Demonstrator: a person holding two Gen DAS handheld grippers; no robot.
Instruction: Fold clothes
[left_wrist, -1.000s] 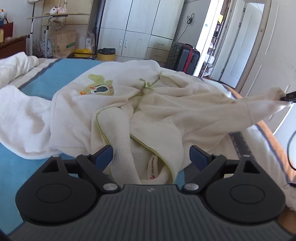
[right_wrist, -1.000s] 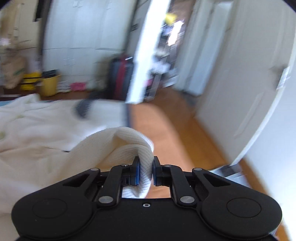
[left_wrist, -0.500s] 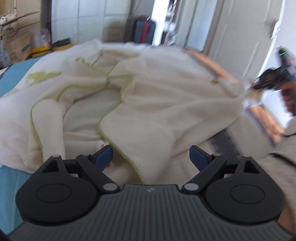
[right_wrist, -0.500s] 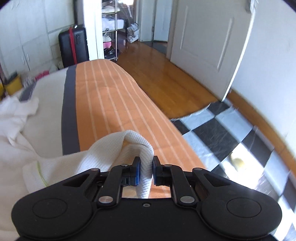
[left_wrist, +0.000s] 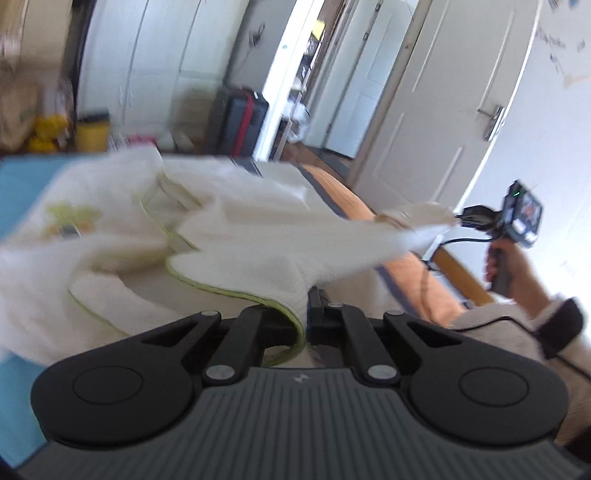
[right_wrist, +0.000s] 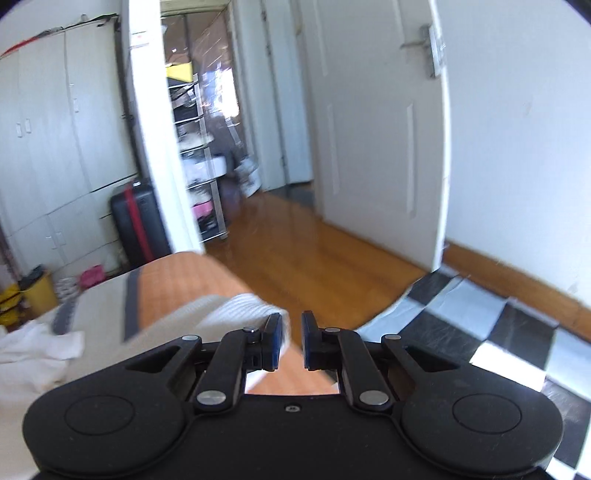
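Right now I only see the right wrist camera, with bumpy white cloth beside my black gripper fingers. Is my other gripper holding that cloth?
Observer: Yes. The left gripper is shut on the cream waffle-weave robe, pinching its lime-green trimmed edge.
Operator: Is the rest of it up in the air?
Observer: Mostly not. It lies bunched on the blue bed cover, though that part is blurred.
Operator: Is there a picture on it?
Observer: There is a green cartoon patch, too blurry to make out.
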